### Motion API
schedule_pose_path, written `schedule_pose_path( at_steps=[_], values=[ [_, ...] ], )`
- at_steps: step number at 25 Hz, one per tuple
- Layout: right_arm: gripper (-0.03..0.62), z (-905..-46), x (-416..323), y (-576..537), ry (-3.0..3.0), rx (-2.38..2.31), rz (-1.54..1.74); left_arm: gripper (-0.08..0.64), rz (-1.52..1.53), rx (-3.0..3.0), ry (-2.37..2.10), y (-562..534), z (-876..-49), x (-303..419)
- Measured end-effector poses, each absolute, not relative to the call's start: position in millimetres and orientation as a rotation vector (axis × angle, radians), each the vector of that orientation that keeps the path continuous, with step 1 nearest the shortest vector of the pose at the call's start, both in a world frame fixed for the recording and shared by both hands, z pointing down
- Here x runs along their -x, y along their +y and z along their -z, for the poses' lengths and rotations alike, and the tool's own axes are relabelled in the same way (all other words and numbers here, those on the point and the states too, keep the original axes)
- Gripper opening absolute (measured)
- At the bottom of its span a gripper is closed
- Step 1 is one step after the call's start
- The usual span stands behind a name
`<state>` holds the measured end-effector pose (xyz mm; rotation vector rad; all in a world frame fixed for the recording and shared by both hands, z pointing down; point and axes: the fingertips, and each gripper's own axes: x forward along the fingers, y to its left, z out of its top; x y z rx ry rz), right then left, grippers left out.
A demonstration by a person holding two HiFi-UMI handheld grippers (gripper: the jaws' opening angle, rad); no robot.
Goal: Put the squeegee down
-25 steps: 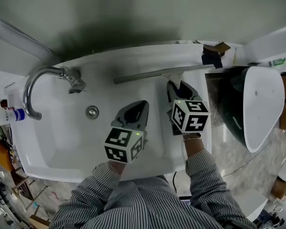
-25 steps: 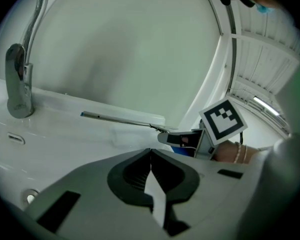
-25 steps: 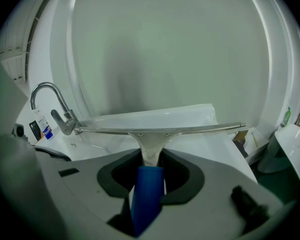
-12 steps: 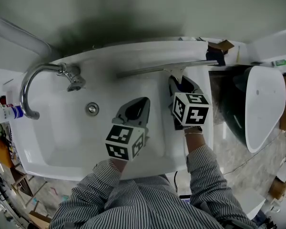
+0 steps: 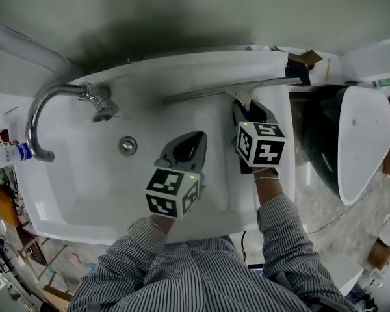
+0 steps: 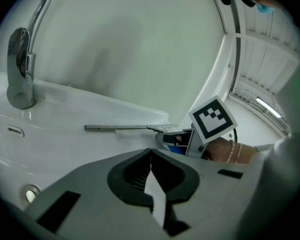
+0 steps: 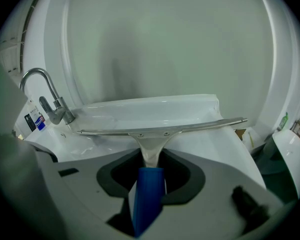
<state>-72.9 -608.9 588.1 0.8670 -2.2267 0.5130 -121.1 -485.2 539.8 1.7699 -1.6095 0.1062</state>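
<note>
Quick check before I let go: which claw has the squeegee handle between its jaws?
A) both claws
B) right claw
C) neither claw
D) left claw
B: the right claw has the blue handle of the squeegee between its jaws, which have just opened a little further; the left claw is shut with nothing in it.

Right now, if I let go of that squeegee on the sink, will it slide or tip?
Probably stiff: the squeegee has a straight metal bar that doesn't sag in the right claw. It may slide, since the sink looks smooth and glossy. Its long bar makes rolling unlikely.
</note>
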Motion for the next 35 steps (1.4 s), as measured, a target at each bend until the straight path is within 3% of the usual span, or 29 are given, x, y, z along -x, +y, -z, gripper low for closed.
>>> schedule_pose_path(
  at_steps=[4, 9, 15, 35],
  values=[
    [0.121, -587, 74, -609, -2.233, -0.874, -0.500, 0.012, -0.110, -1.769, -1.608, -484, -541, 122],
    [0.177, -585, 75, -606, -2.231, -0.850, -0.483, 0.012, -0.104, -1.773, -1.609, -483, -538, 121],
    [0.198, -580, 68, -601, -2.227, -0.879, -0.490, 0.013, -0.096, -1.790, -1.612, -482, -531, 119],
    [0.198, -497, 52, -552, -2.357, -0.905, -0.424, 0.012, -0.077, -1.888, -1.654, -447, -478, 109]
  ],
)
